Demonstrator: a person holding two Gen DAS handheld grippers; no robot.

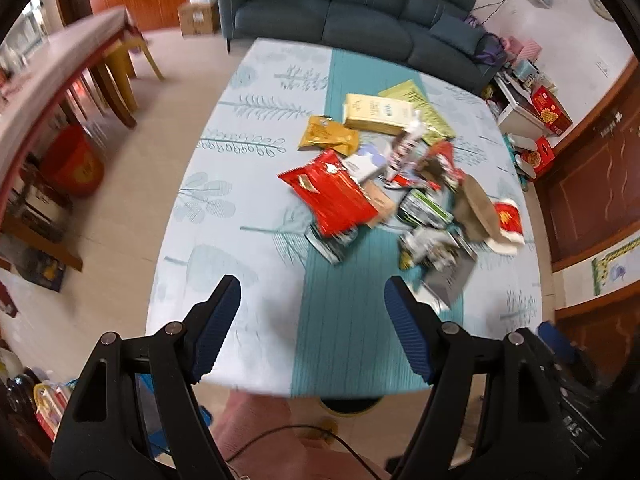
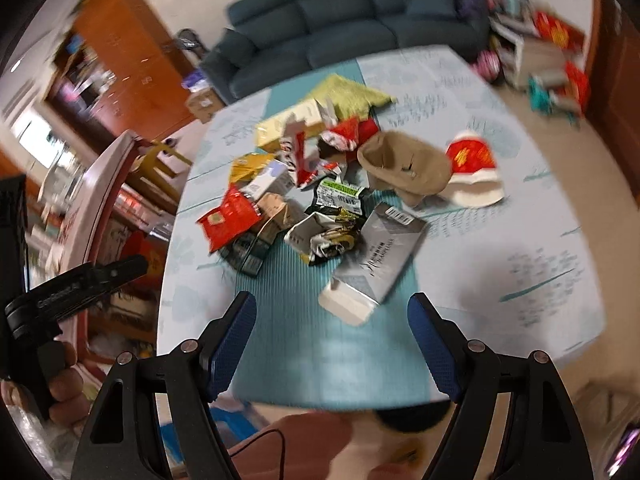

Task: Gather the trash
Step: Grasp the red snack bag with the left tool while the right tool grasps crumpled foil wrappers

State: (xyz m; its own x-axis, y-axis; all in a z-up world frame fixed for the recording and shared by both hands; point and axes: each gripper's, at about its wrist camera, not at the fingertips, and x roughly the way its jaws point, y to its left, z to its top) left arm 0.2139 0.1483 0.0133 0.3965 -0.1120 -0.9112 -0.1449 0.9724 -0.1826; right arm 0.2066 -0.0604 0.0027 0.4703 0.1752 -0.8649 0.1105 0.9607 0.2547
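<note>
Jaws of left gripper [image 1: 312, 300] wide, empty; right gripper [image 2: 332, 316] likewise, above table [image 2: 520, 216], clear of trash pile [image 2: 320, 200].

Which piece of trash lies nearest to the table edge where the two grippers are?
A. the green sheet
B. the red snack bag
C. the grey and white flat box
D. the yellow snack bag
C: the grey and white flat box lies closest to the right gripper, with the rest farther back.

Near edge of the table [image 1: 224, 216]: bare cloth below both open grippers, free for approach; centre and right side: heaped wrappers [image 2: 320, 216] block passage; grey carton [image 2: 380, 256] juts nearest the front edge; left side and far-left corner clear; sofa [image 1: 352, 12] behind the far edge.
</note>
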